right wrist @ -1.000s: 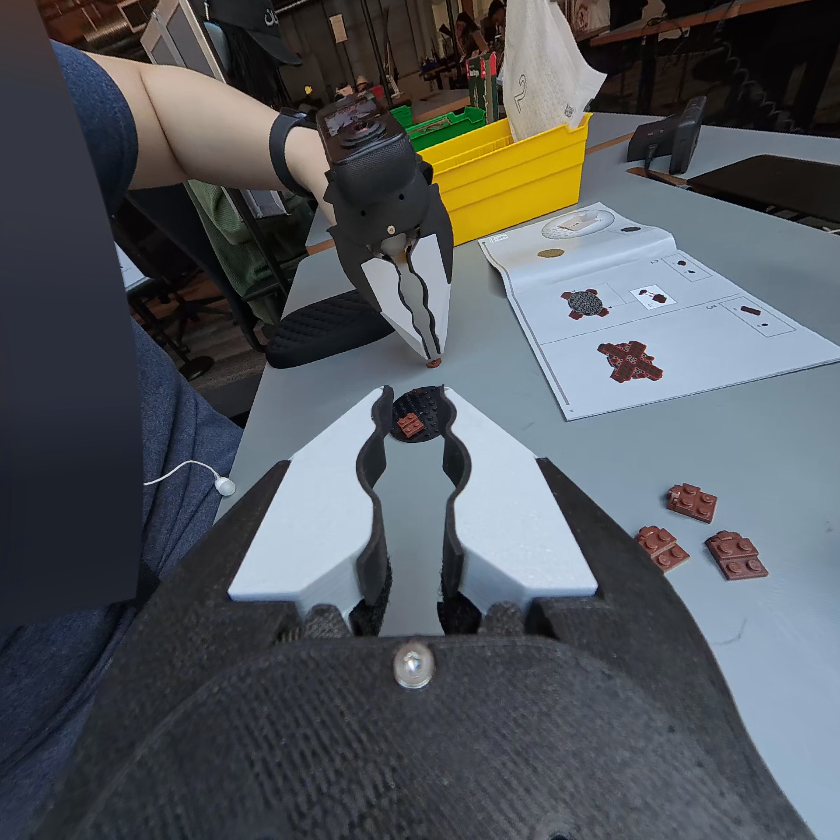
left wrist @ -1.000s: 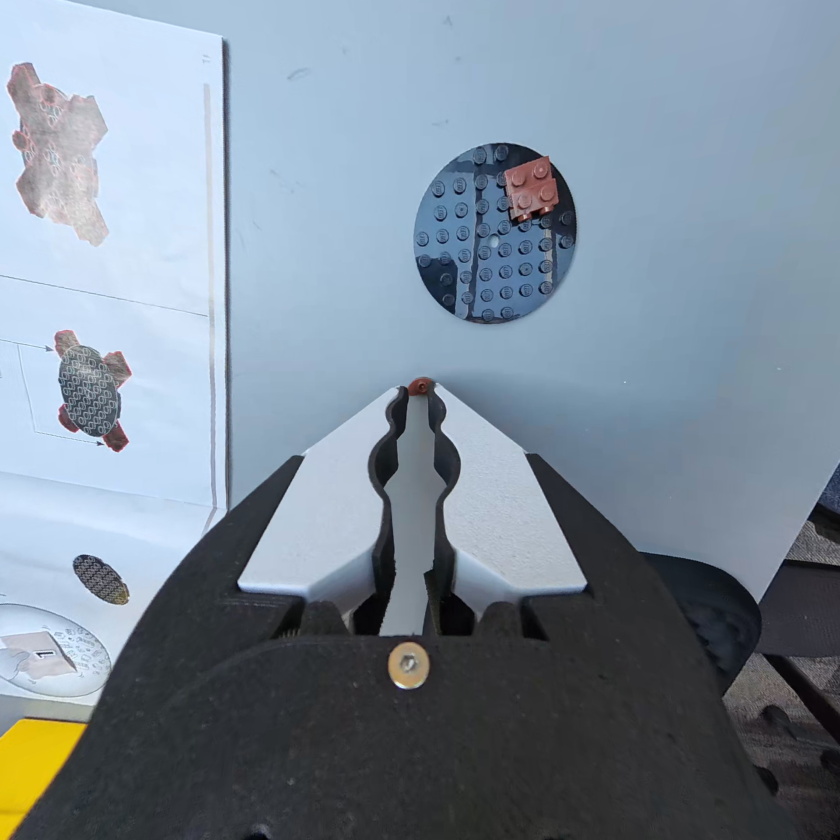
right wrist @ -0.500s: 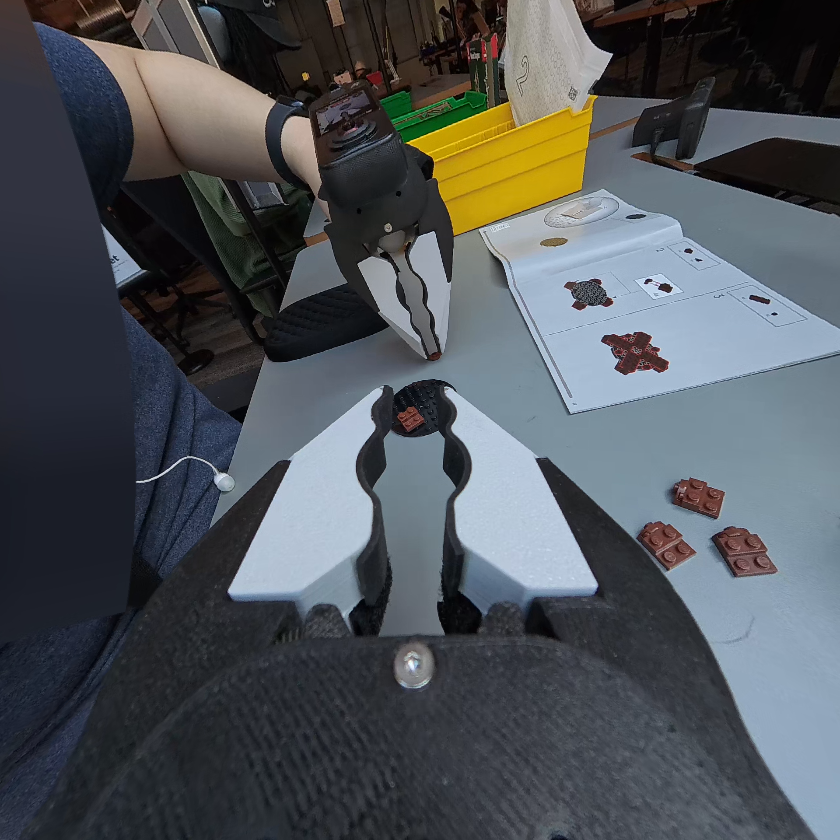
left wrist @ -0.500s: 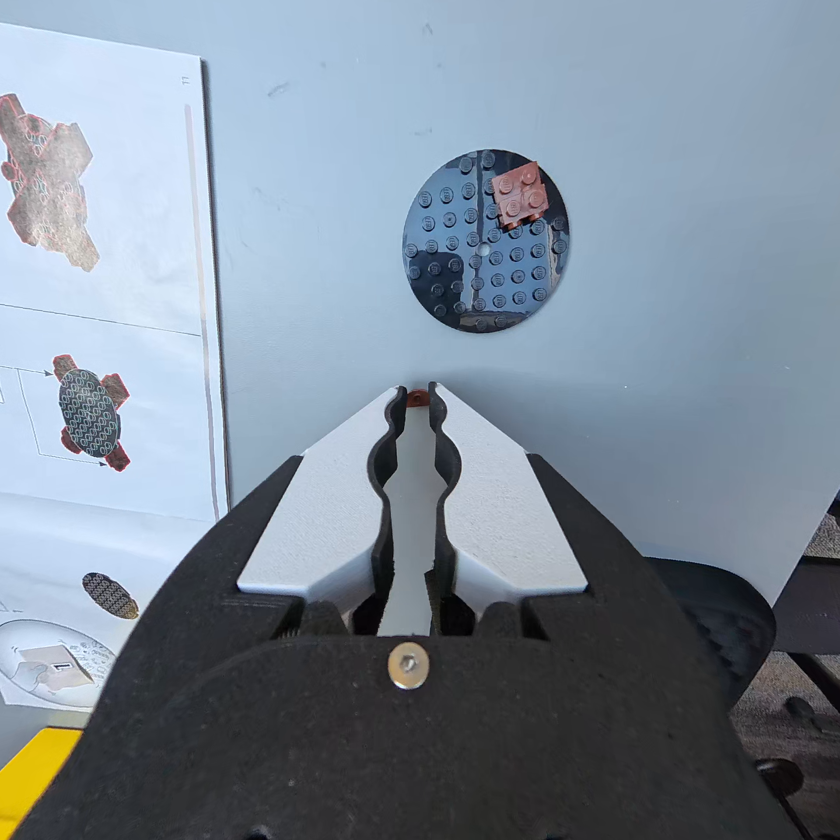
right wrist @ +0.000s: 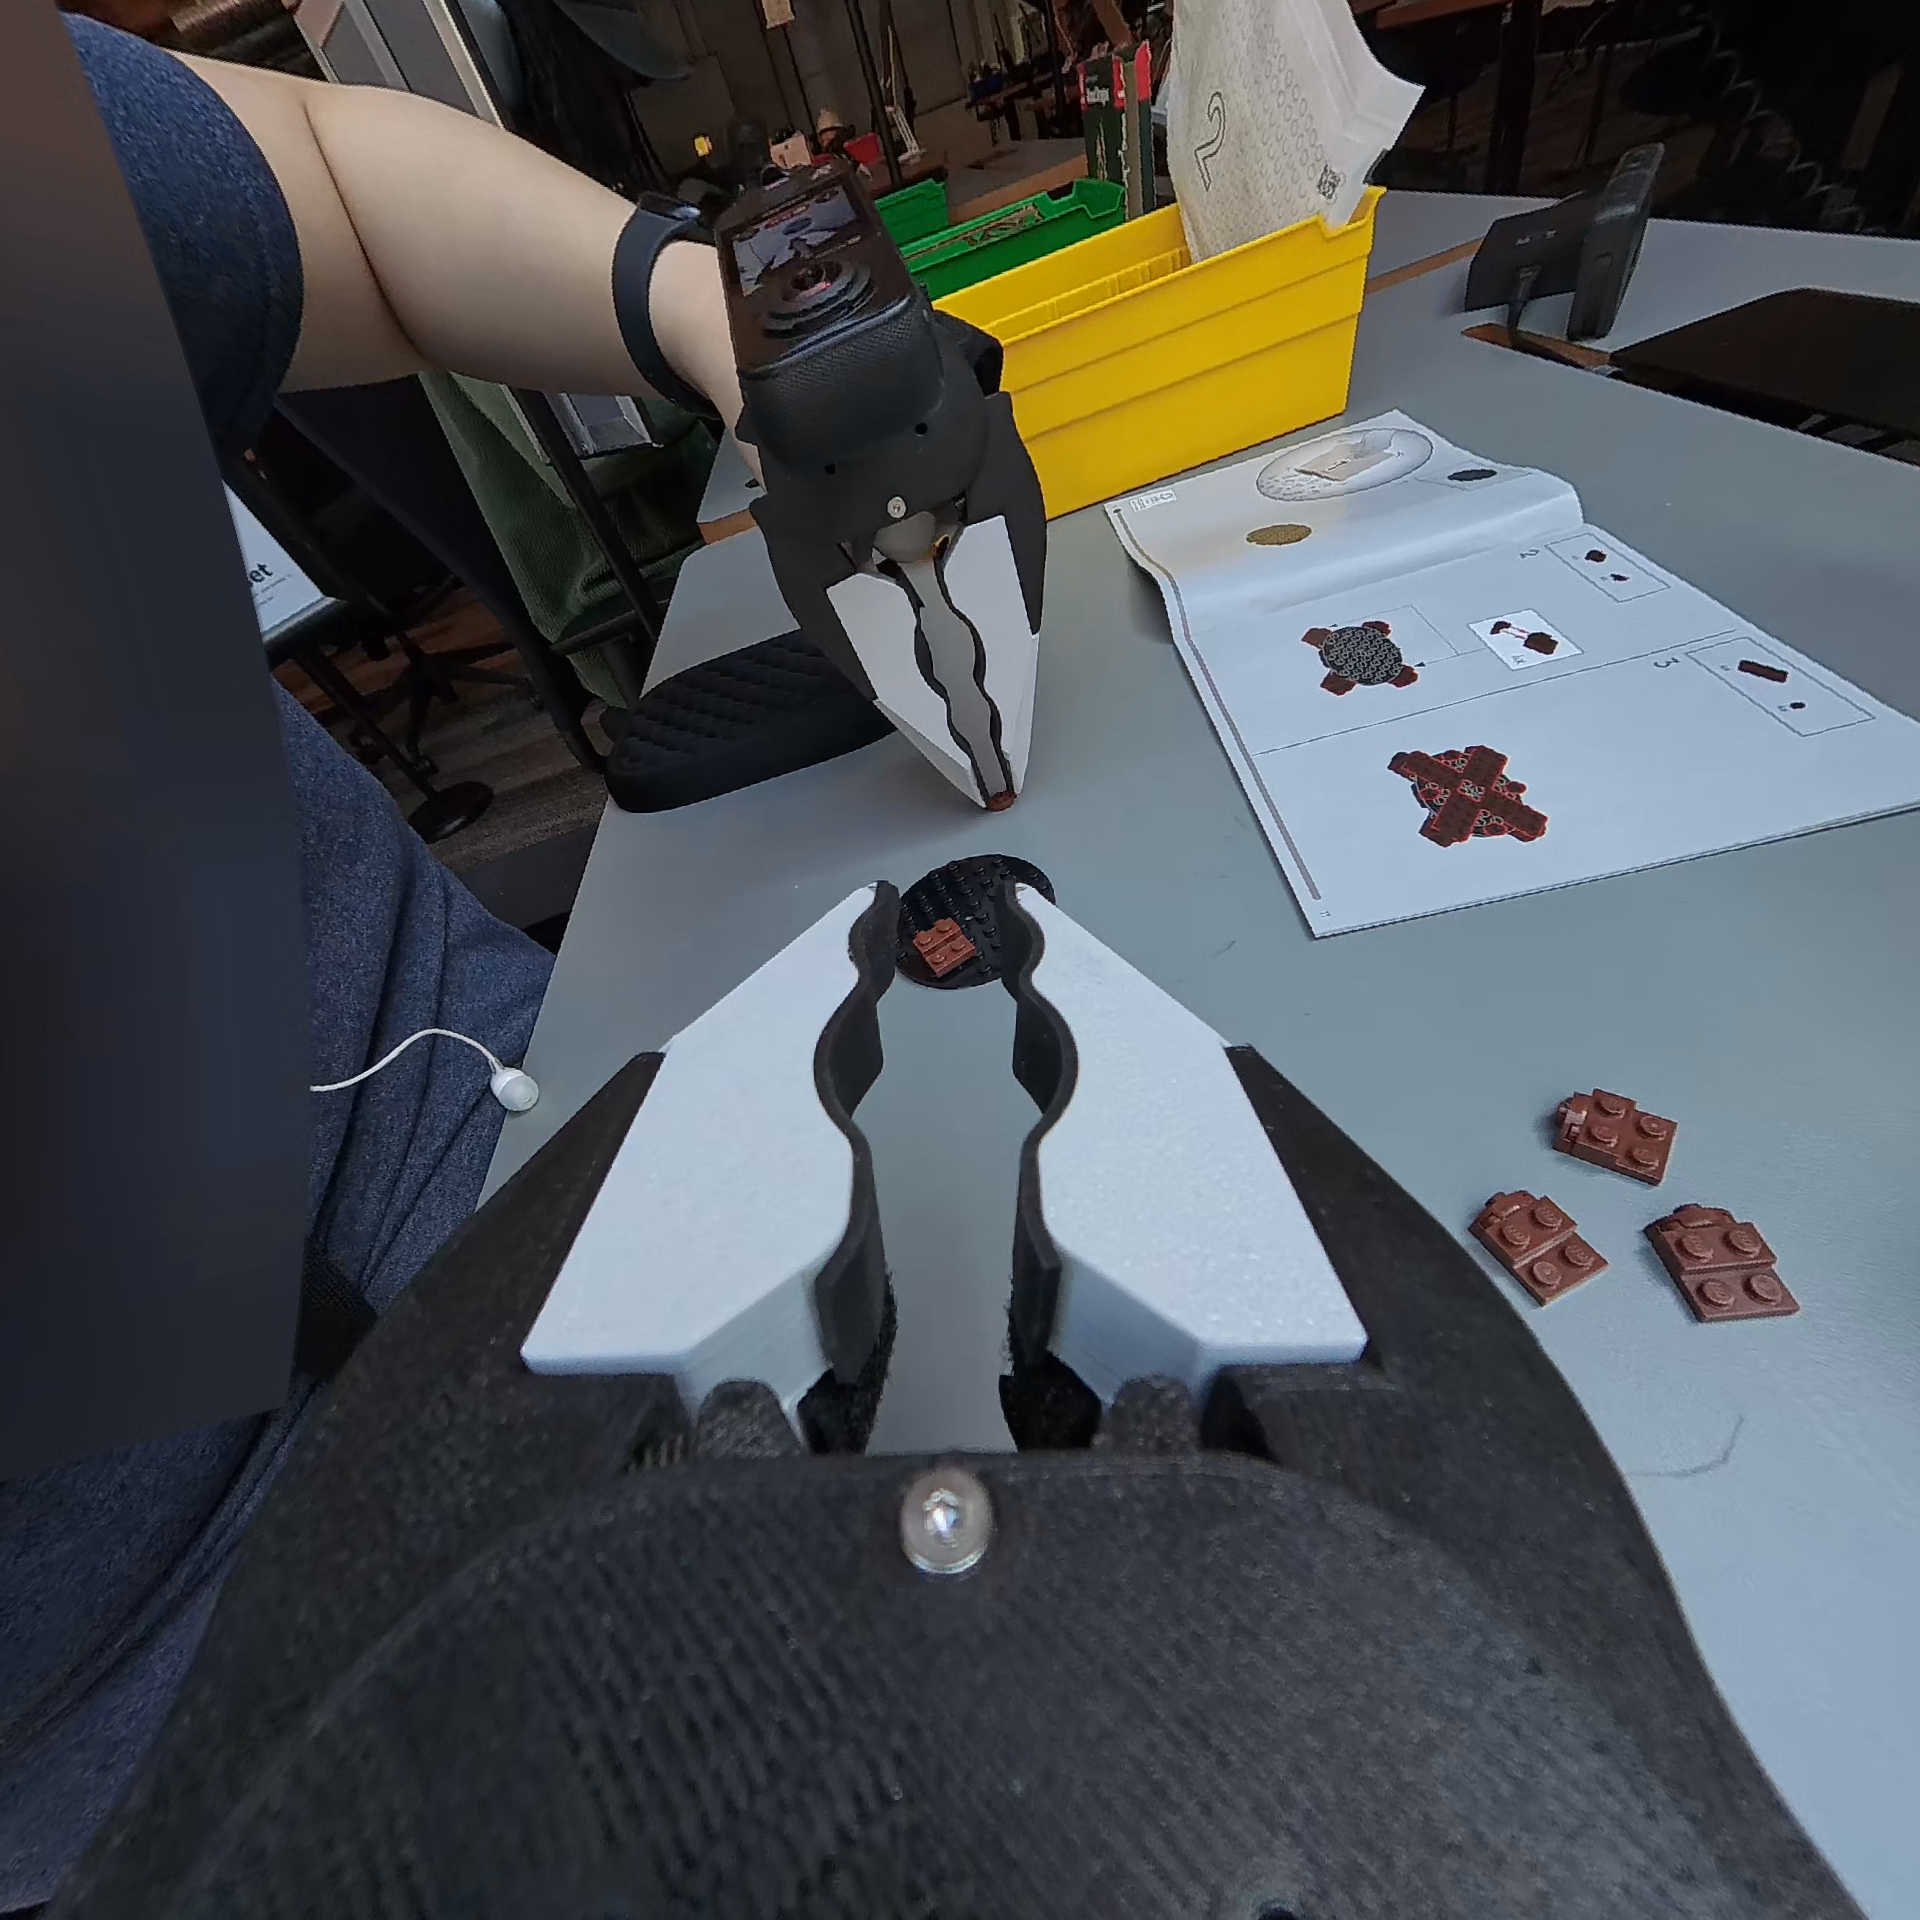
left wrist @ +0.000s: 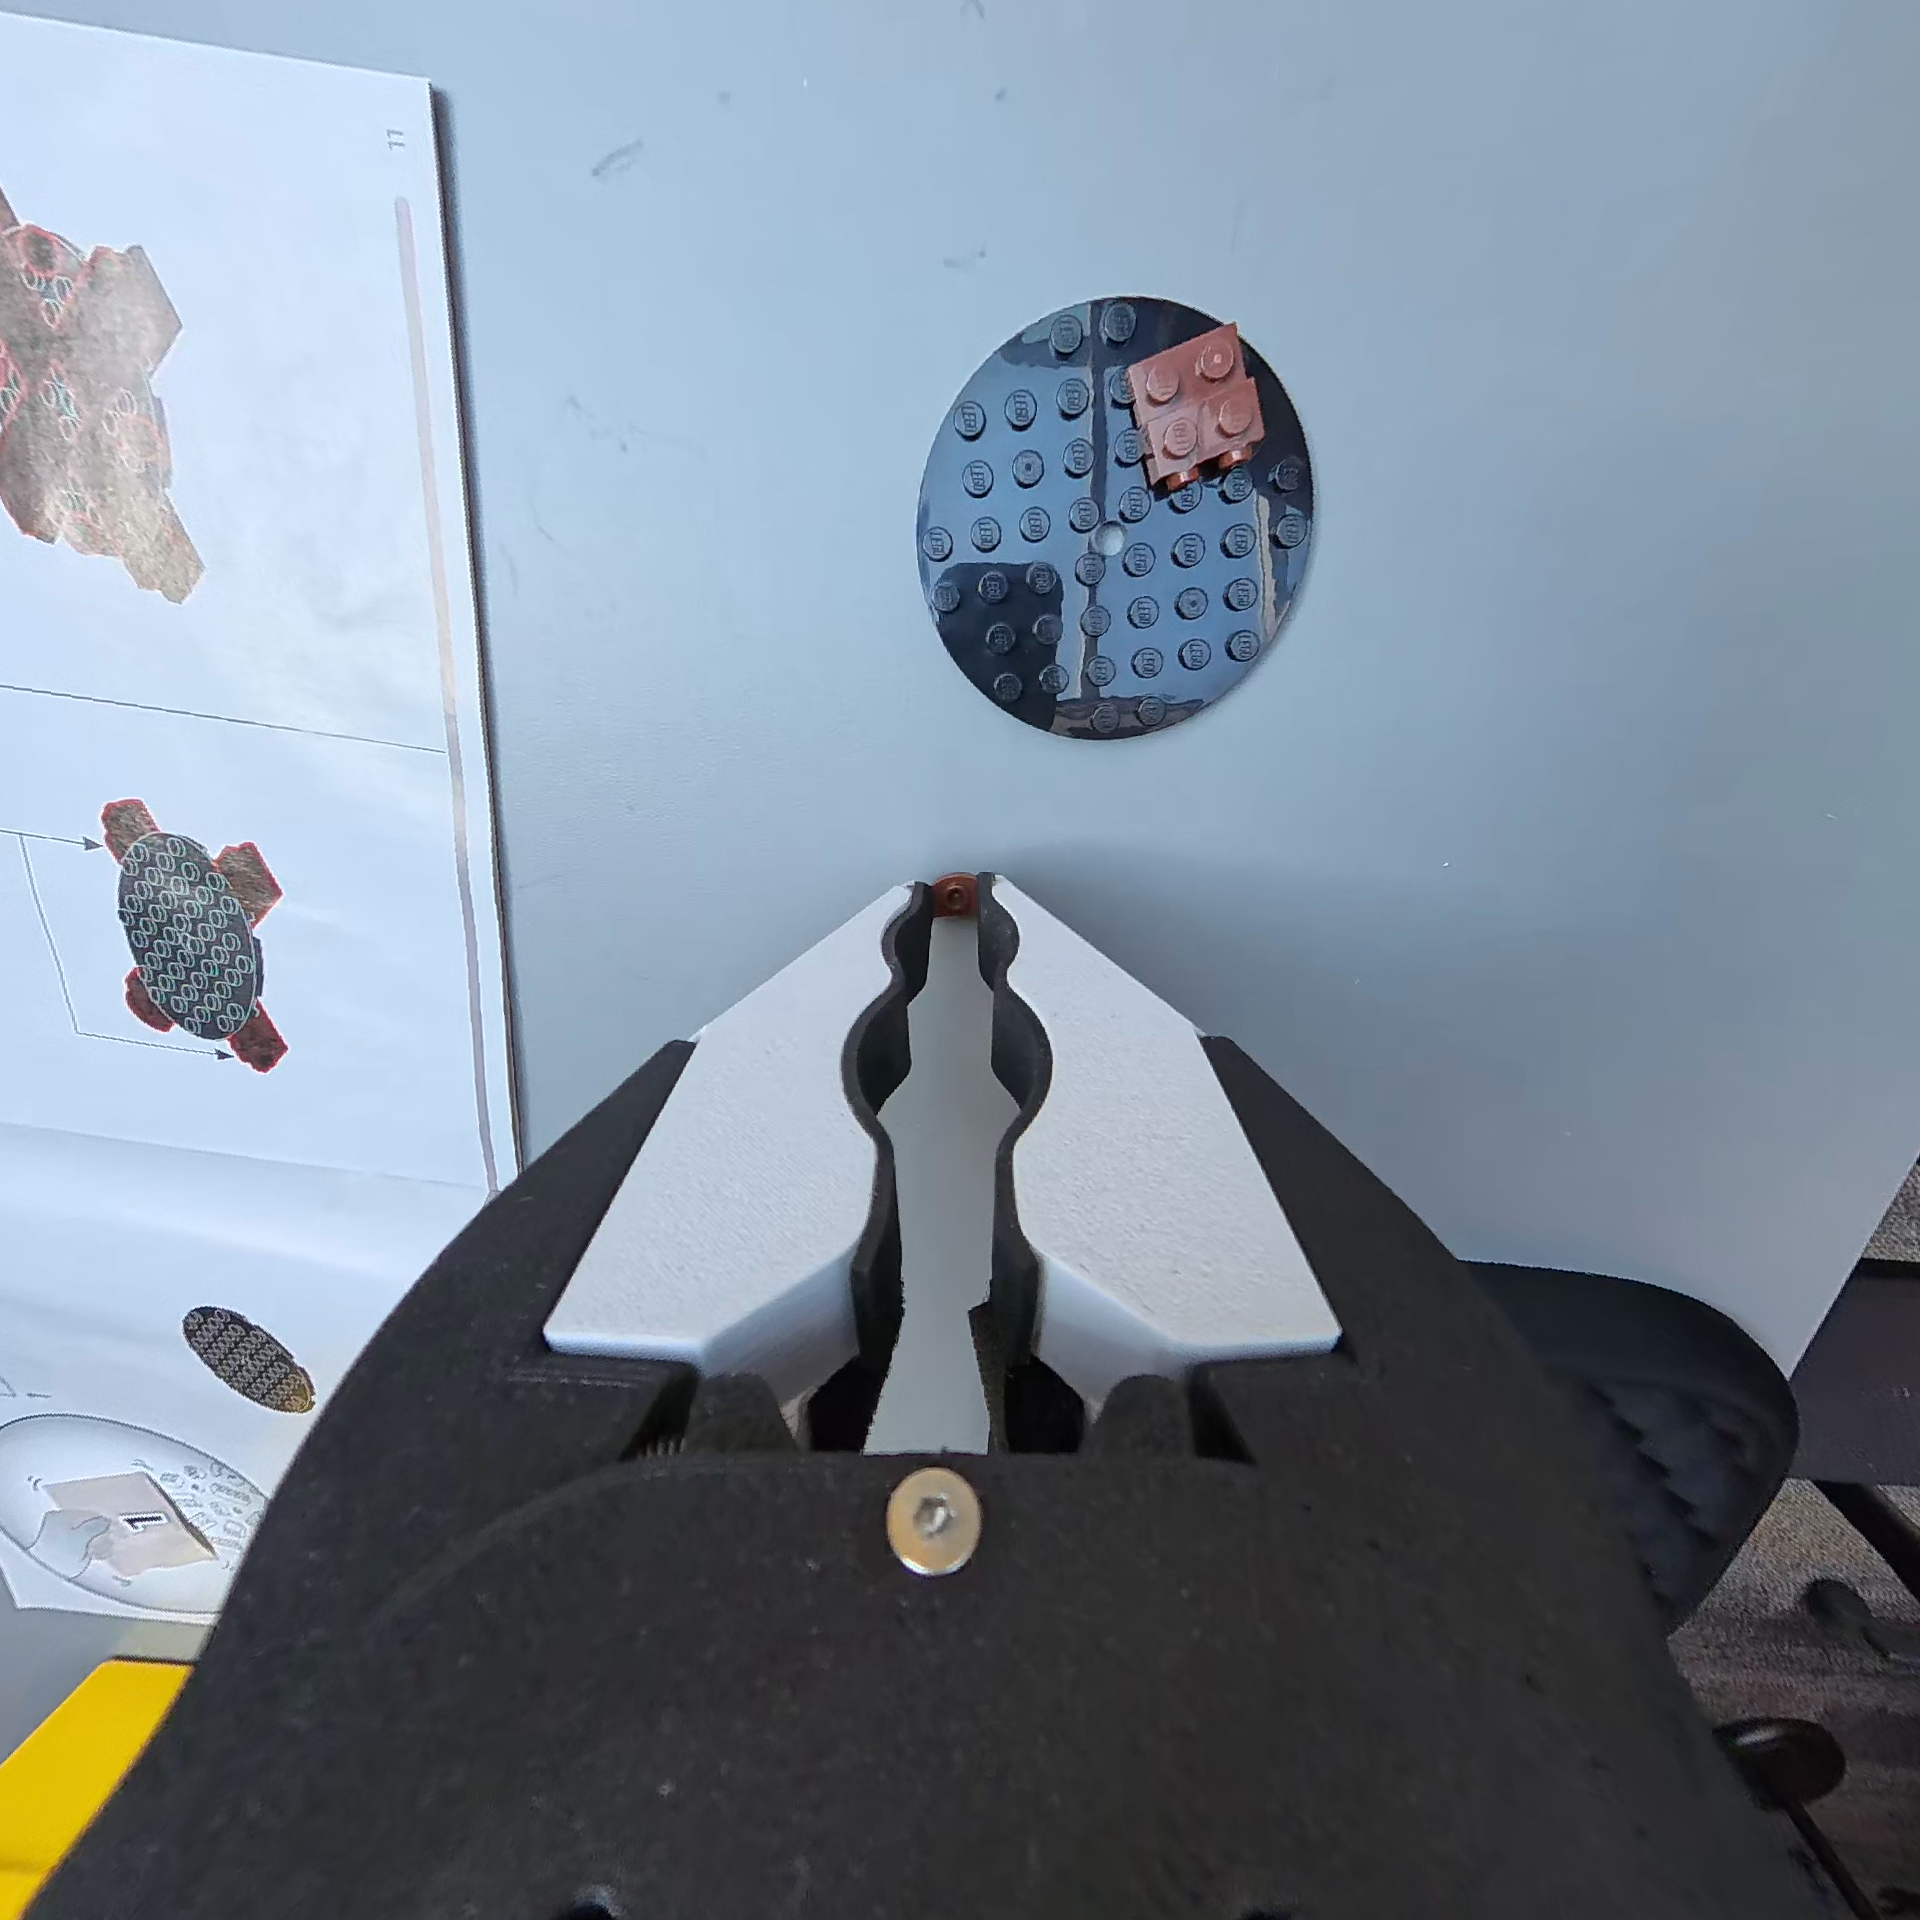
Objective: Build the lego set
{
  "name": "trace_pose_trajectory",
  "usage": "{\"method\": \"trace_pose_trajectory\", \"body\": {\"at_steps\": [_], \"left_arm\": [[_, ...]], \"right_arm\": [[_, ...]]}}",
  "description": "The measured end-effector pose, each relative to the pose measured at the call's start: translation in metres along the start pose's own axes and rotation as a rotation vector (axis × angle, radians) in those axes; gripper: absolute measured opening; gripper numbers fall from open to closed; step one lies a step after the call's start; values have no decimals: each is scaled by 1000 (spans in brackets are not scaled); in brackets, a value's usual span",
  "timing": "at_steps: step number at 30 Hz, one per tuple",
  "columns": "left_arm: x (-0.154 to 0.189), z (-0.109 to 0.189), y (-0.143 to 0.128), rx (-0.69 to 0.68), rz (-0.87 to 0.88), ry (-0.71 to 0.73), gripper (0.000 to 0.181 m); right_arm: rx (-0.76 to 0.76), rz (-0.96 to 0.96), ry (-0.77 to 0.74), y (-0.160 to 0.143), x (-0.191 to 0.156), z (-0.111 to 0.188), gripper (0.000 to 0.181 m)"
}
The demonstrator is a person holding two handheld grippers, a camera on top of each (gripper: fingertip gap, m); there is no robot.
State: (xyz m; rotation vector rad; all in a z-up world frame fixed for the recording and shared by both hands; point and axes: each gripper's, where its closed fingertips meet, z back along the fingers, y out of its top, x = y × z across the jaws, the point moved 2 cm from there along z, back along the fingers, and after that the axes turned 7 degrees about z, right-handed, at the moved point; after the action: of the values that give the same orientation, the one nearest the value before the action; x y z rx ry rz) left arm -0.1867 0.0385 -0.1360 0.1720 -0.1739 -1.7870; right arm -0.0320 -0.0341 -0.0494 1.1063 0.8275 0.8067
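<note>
A round black studded plate (left wrist: 1114,520) lies flat on the grey table, with a brown 2x2 plate (left wrist: 1197,410) on its far right part. My left gripper (left wrist: 954,894) is shut on a small brown round piece (left wrist: 953,896) at its fingertips, held above the table short of the black plate. In the right wrist view the left gripper (right wrist: 1000,798) points down just beyond the black plate (right wrist: 971,920). My right gripper (right wrist: 948,909) is open and empty, its fingertips on either side of the plate's near edge.
An open instruction booklet (right wrist: 1507,665) lies on the table and shows at the left in the left wrist view (left wrist: 229,727). Three loose brown plates (right wrist: 1616,1135) (right wrist: 1538,1245) (right wrist: 1720,1262) lie at the right. A yellow bin (right wrist: 1164,343) stands behind. A person's arm (right wrist: 436,270) holds the left gripper. Tip to tip, the grippers are about 20 cm apart.
The left gripper with the small brown piece has shifted slightly over the table near the black plate. The right gripper stays open and has barely moved.
</note>
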Motion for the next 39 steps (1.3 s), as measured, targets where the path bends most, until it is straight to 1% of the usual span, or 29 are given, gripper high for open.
{"method": "trace_pose_trajectory", "body": {"at_steps": [13, 19, 23, 25, 27, 29, 31, 33, 34, 36, 37, 39], "left_arm": [[0, 0, -2, 10, 11, -14, 3], [1, 0, -2, -7, -26, -1, 2], [-3, 5, 1, 37, -15, 23, 2], [-6, 12, 5, 104, 31, 30, 2], [-11, 23, 12, 217, 94, 46, 2], [-17, 34, 21, 386, 167, 72, 2], [-22, 47, 32, 596, 231, 104, 1], [-29, 63, 41, 793, 277, 144, 1], [-32, 71, 44, 867, 291, 160, 1], [-34, 84, 51, 973, 298, 156, 1], [-32, 89, 53, 1009, 284, 142, 1], [-29, 94, 54, 1052, 235, 131, 1]], "right_arm": [[-18, 3, 11, -3, -2, -2, 19], [-23, 4, 12, -4, -2, -2, 19], [-41, 7, 4, -7, -1, -3, 19], [-59, 13, 4, -10, -1, -5, 19], [-64, 26, 17, -11, -6, -8, 19], [-89, 50, -12, -14, -5, -13, 20], [-156, 77, -102, -23, 2, -20, 23], [-175, 72, -187, -24, 1, -31, 28], [-162, 64, -186, -23, -7, -39, 32], [-163, 115, -113, -25, -32, -55, 33], [-209, 180, -90, -31, -37, -60, 34], [-324, 343, -45, -42, -37, -64, 34]]}}
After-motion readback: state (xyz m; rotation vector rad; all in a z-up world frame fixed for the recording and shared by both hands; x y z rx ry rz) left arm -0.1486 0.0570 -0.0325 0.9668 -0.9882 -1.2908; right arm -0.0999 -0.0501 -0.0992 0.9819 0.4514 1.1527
